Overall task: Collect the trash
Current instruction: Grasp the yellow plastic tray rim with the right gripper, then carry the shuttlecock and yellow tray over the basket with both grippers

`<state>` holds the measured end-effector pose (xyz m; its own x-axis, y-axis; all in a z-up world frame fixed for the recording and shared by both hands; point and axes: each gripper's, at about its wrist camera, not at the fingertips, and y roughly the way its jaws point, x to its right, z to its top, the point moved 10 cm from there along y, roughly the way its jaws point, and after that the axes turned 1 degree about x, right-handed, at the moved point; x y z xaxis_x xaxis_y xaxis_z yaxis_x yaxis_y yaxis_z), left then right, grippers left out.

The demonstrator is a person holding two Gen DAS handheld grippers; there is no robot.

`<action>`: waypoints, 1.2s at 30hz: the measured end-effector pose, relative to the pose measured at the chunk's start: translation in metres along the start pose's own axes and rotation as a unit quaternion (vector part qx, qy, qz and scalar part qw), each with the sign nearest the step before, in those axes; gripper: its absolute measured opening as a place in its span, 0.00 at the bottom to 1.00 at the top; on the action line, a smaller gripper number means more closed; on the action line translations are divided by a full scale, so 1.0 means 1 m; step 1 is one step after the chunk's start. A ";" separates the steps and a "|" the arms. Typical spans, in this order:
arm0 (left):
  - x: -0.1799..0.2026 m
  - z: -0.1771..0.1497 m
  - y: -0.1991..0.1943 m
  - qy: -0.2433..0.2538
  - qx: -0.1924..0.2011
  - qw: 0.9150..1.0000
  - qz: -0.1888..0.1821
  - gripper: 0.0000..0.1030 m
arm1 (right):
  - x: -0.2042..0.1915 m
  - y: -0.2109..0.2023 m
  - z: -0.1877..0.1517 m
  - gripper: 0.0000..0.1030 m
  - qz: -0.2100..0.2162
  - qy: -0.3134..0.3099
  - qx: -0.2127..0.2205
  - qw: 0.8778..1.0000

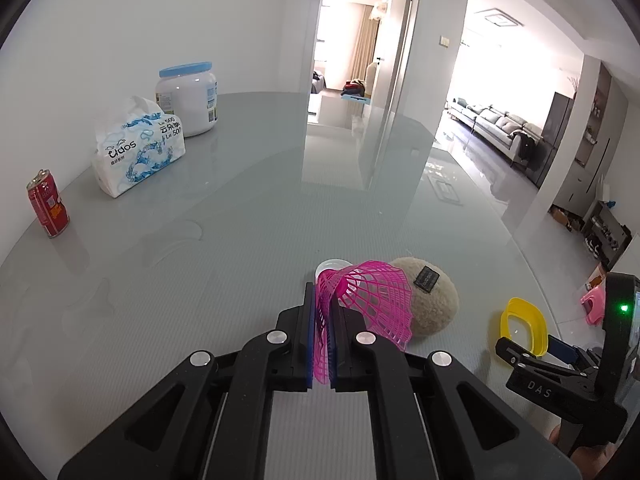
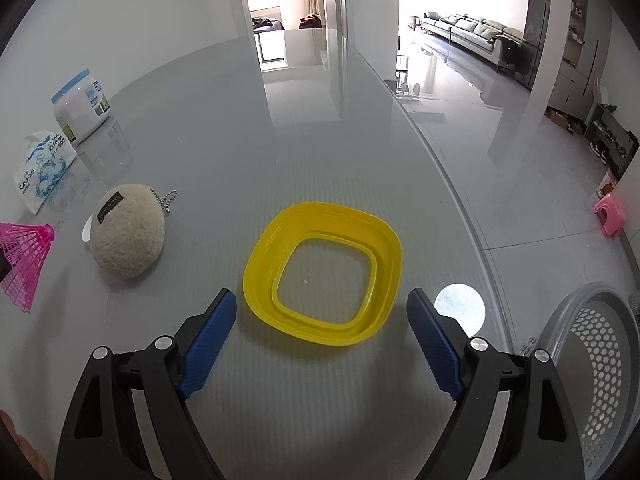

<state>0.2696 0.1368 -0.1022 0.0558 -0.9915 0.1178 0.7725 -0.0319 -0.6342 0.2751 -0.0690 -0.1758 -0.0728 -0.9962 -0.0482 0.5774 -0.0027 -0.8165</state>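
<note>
My left gripper point(image 1: 322, 300) is shut on the skirt of a pink plastic shuttlecock point(image 1: 368, 300), held just above the glass table; the shuttlecock also shows at the left edge of the right wrist view point(image 2: 24, 252). A white bottle cap point(image 1: 330, 267) lies just beyond it. A beige plush ball point(image 2: 127, 236) with a bead chain rests beside it. My right gripper point(image 2: 322, 312) is open, its fingers either side of the near edge of a yellow plastic ring point(image 2: 324, 272) lying flat on the table. A grey perforated bin point(image 2: 600, 360) stands at the lower right, below the table edge.
A red can point(image 1: 48, 210), a tissue pack point(image 1: 138, 148) and a white jar with a blue lid point(image 1: 188, 98) stand at the far left of the table point(image 1: 240, 208). A white disc point(image 2: 459, 307) lies near the table's right edge. A pink stool point(image 2: 610, 220) sits on the floor.
</note>
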 end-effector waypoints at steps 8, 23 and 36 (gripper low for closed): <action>0.000 0.001 -0.003 0.001 0.005 1.000 0.001 0.05 | -0.006 -0.001 0.004 0.68 0.004 -0.020 0.015 1.000; 0.045 -0.007 -0.035 0.033 0.018 0.998 -0.059 0.05 | 0.032 -0.073 -0.040 0.67 0.040 0.005 0.047 0.998; 0.179 -0.055 -0.088 0.106 0.002 0.981 -0.161 0.05 | 0.150 -0.141 -0.085 0.67 0.001 0.087 0.090 0.992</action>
<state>0.1767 -0.0446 -0.0676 -0.3248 -0.9340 0.1489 0.7310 -0.3478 -0.5871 0.1138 -0.2107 -0.1167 -0.2014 -0.9662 -0.1608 0.7119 -0.0317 -0.7015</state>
